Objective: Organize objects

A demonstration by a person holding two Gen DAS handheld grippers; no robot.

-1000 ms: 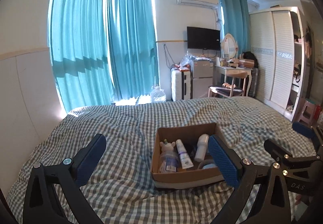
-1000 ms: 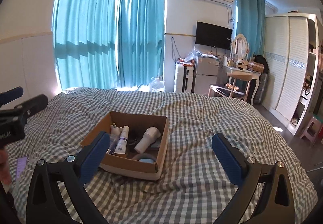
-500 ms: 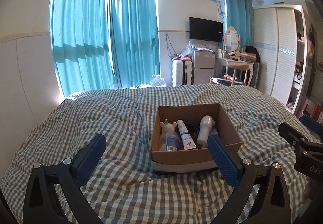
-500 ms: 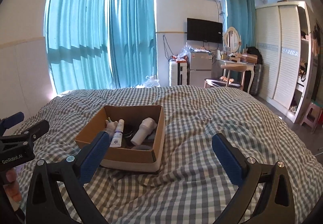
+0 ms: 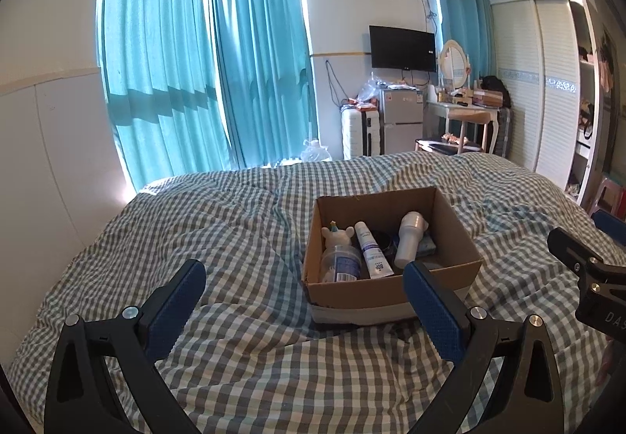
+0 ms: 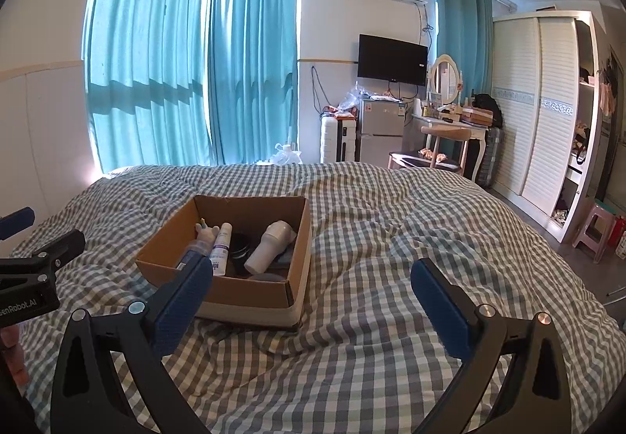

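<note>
While tongs (image 5: 305,301) gape, square cardboard box (image 5: 395,289), rumpled gingham quilt (image 5: 219,230)

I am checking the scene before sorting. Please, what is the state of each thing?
cardboard box: open, on the bed
white bottle: lying in the box
tube: lying in the box
left gripper: open, empty
right gripper: open, empty
curtains: drawn
</note>
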